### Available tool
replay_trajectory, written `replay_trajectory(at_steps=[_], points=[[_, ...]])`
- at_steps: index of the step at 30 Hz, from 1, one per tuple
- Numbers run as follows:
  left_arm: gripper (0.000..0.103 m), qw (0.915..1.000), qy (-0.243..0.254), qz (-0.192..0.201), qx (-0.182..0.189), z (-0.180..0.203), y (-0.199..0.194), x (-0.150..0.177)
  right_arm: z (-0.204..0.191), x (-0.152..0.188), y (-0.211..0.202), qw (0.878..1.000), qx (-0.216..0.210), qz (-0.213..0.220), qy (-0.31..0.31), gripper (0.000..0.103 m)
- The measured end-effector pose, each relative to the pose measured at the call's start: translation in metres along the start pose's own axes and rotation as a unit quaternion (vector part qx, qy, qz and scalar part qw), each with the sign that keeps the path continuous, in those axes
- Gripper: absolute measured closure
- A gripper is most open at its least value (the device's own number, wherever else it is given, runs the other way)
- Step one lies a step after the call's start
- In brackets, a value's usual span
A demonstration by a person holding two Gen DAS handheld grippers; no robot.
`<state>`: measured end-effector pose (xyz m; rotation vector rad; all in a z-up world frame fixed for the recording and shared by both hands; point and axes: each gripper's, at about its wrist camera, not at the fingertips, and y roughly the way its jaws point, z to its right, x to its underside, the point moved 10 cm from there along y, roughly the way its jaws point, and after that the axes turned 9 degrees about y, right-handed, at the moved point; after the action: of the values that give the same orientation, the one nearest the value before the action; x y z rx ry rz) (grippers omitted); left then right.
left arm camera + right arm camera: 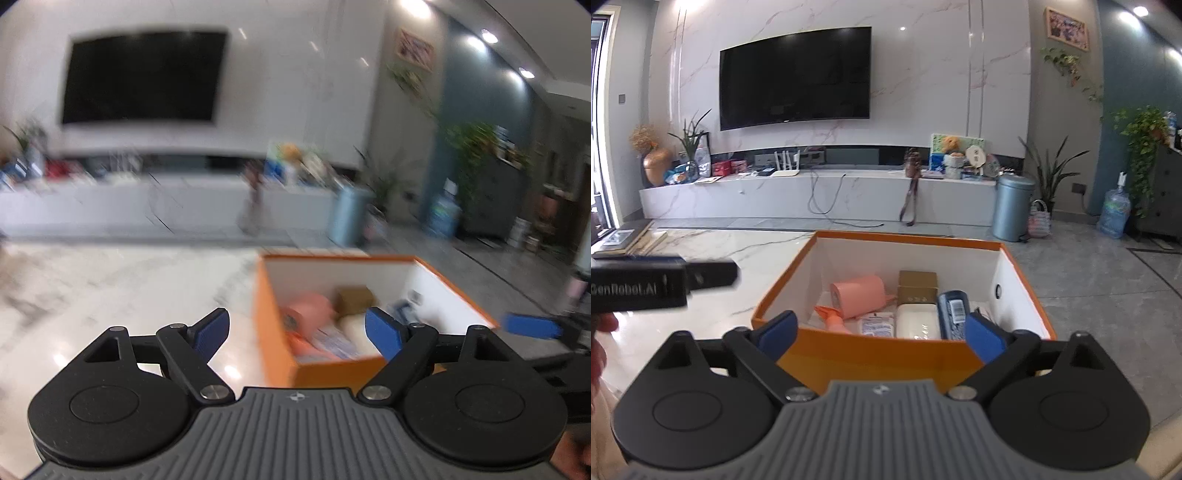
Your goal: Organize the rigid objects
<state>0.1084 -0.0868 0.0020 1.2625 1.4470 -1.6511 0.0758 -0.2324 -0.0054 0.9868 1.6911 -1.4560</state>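
Observation:
An orange box (871, 354) with white inner walls stands on the marble table. It holds a pink roll (858, 295), a gold box (918, 286), a white soap bar (918, 319), a blue packet (955, 314), a small white sachet (875, 326) and an orange piece (833, 319). My right gripper (882, 338) is open and empty, just short of the box's near wall. My left gripper (297, 330) is open and empty, left of and above the box (277, 332); that view is blurred. The left gripper's body (639, 286) shows at the left of the right wrist view.
The marble table (713, 273) extends left of the box, with books (626, 240) at its far left corner. Beyond are a TV wall, a low cabinet with clutter, a blue bin (1012, 206), plants and a water jug (1113, 212).

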Motion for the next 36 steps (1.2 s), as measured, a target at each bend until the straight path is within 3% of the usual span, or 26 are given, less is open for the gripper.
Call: replay_trajectory(at_steps=[3,6,10,22,36], points=[[0.002,0.9984,0.032,0.015,-0.044,0.0,-0.007,0.005,0.006,0.007,-0.002,1.0,0.011,0.004,0.012,0.004],[0.0,0.9989,0.009,0.018,-0.041,-0.004,-0.011,0.013,0.013,0.008,-0.003,0.999,0.023,0.009,0.025,0.002],[0.0,0.9976,0.007,-0.031,-0.062,-0.009,-0.005,0.028,0.017,0.011,-0.002,0.999,0.033,0.013,0.029,0.002],[0.0,0.9956,0.02,-0.065,-0.064,-0.004,-0.01,0.05,0.016,0.019,0.002,0.999,0.039,0.004,0.017,0.002],[0.0,0.995,0.025,-0.07,-0.067,-0.004,-0.014,0.051,0.015,0.019,-0.001,0.999,0.037,0.008,0.015,0.002]])
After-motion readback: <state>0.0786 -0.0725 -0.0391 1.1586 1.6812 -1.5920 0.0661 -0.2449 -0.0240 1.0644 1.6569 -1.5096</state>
